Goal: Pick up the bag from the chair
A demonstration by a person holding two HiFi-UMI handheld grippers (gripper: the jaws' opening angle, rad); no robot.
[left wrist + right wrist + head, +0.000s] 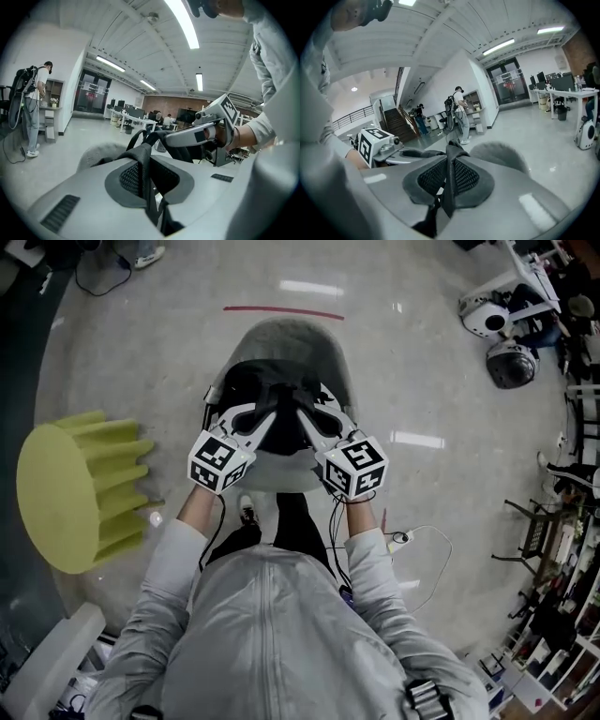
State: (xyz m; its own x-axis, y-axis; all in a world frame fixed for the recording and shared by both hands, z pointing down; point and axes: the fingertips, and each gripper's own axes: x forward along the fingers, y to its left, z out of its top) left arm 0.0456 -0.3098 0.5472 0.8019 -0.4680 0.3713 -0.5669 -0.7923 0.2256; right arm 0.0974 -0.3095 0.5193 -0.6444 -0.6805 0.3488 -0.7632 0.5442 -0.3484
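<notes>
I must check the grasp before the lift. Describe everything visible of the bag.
The bag is black, soft fabric by its look, with flat webbing straps. It lies over the seat of the grey chair, in front of the backrest; whether it rests on the seat or hangs just above cannot be told. The left gripper is shut on one strap, which stands on edge between its jaws. The right gripper is shut on another.

I count one grey chair (281, 338) and one black bag (267, 390). There are two grippers, the left gripper (255, 420) and the right gripper (314, 420), and two marker cubes (220, 462). On the floor there are one yellow stool (56, 488), two round machines (483, 317) and one red line (281, 311).
</notes>
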